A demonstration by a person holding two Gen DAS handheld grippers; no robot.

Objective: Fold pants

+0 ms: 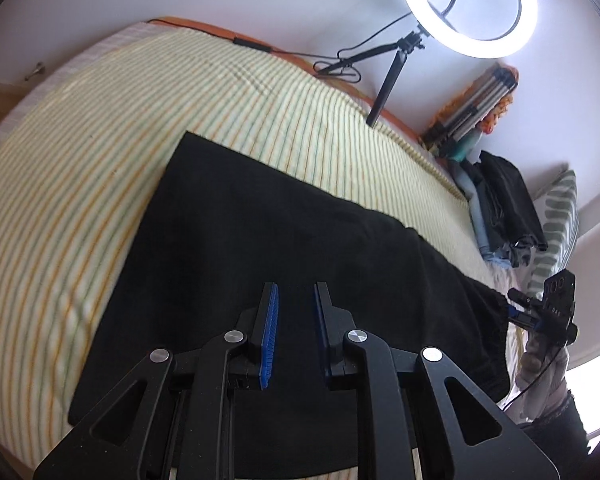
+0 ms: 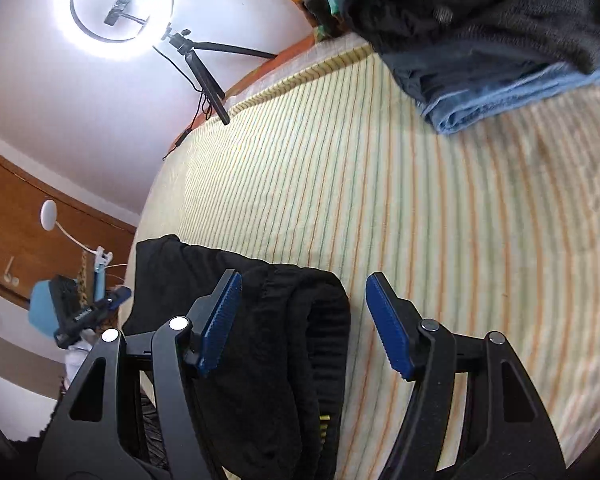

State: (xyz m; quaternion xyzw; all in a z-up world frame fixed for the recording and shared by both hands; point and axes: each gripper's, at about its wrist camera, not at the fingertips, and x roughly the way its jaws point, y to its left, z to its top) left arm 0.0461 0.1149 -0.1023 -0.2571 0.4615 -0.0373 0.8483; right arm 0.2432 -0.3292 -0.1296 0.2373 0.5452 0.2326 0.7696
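Observation:
Black pants (image 1: 260, 240) lie flat and lengthwise on the striped bed (image 1: 80, 160), legs laid one on the other. My left gripper (image 1: 296, 292) hovers over the middle of the pants, jaws a little apart, holding nothing. My right gripper (image 2: 304, 284) is open wide over the elastic waistband (image 2: 324, 340) at the pants' end; the waistband lies between the blue pads (image 2: 388, 328) but is not clamped. The right gripper also shows in the left wrist view (image 1: 516, 304) at the waist end.
A stack of folded clothes (image 2: 480, 40) sits at the bed's far corner, also in the left wrist view (image 1: 504, 208), beside a patterned pillow (image 1: 556, 220). A ring light on a tripod (image 1: 468, 4) stands against the wall behind the bed. Wooden furniture (image 2: 20, 208) stands at left.

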